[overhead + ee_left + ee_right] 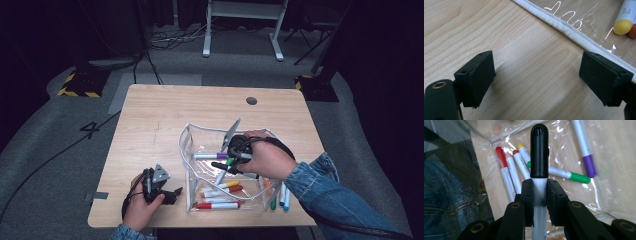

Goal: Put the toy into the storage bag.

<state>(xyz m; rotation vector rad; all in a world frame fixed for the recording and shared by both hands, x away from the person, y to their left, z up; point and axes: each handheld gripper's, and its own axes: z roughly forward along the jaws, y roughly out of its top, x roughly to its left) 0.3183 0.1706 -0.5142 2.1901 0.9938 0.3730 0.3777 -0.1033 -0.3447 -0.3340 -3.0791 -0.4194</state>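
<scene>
Pinching a black-capped marker [539, 152] by its white barrel just below the cap, the right gripper [539, 195] has its pads pressed against both sides of the barrel; the marker stands over the open mouth of the clear pouch [186, 145], cap pointing away from the hand. Item judged light, rigid and smooth-bodied: the round plastic barrel could twist or slide between flat pads, so a hold on the barrel close to the cap, as here, looks soundest; the cap itself might pull off. Inside the pouch lie a green-capped marker [574, 176], a purple-capped marker [586, 152], a yellow-capped marker [522, 151] and a red-capped marker [502, 167], all loose on the bottom film. Pouch judged soft, glossy and floppy, its white piping [574, 32] the firmest place to grip. Left gripper [159, 187], jaws spread with nothing between them, rests on the wooden table [150, 115] just beside the pouch's near-left edge. No brand, label or legible writing can be made out on any marker or on the pouch.
</scene>
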